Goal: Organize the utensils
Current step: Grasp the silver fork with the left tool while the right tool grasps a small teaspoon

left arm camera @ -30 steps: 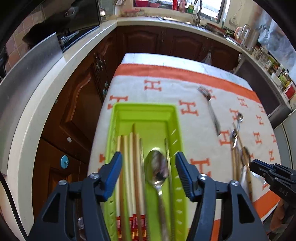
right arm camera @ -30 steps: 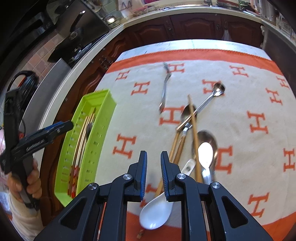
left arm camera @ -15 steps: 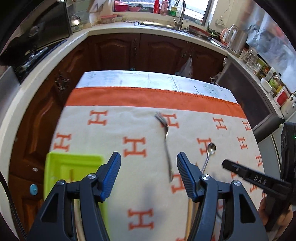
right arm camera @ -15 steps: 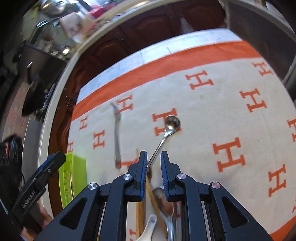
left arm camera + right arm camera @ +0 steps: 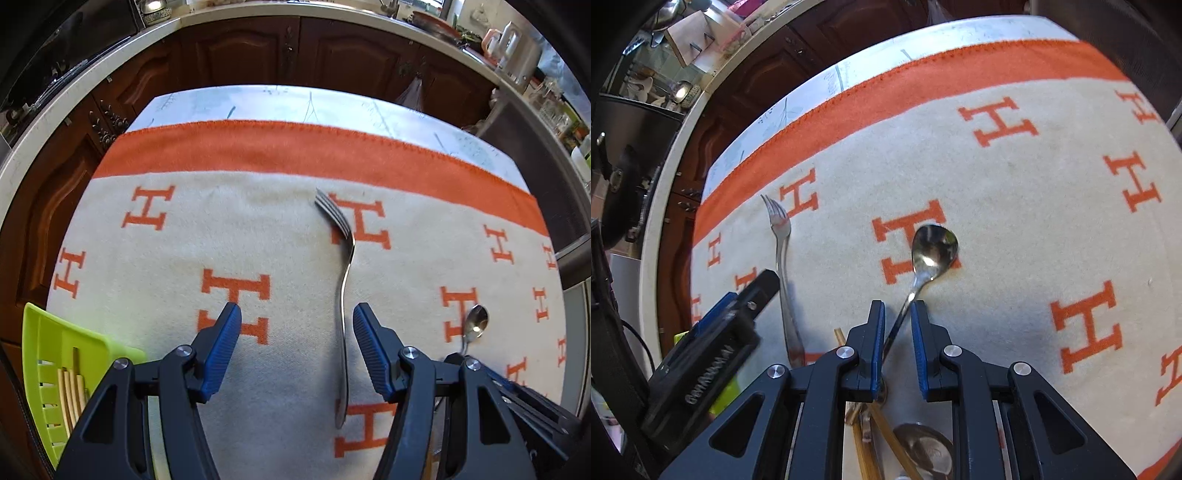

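The fork [image 5: 343,295] lies flat on the cream cloth [image 5: 258,229] with orange H marks that covers the desk [image 5: 332,107], its tines toward the orange border and its handle running back toward the camera. The left tongs [image 5: 297,350] hover over that handle with the jaws standing wide apart; the handle lies in the gap, close to the right-side pad, and nothing is gripped. Off to the left of the fork, at the cloth's near edge, sits the green tray [image 5: 55,339] with chopsticks [image 5: 70,395] inside. To the right of the fork lies a small spoon [image 5: 932,251], bowl up. The right tongs [image 5: 897,347] sit over its thin handle with the jaws nearly together, a narrow gap on either side of the handle, so they do not appear to pinch it. Nearer than the spoon, under the right tongs, more chopsticks [image 5: 886,435] and another spoon [image 5: 927,450] lie in a loose heap.
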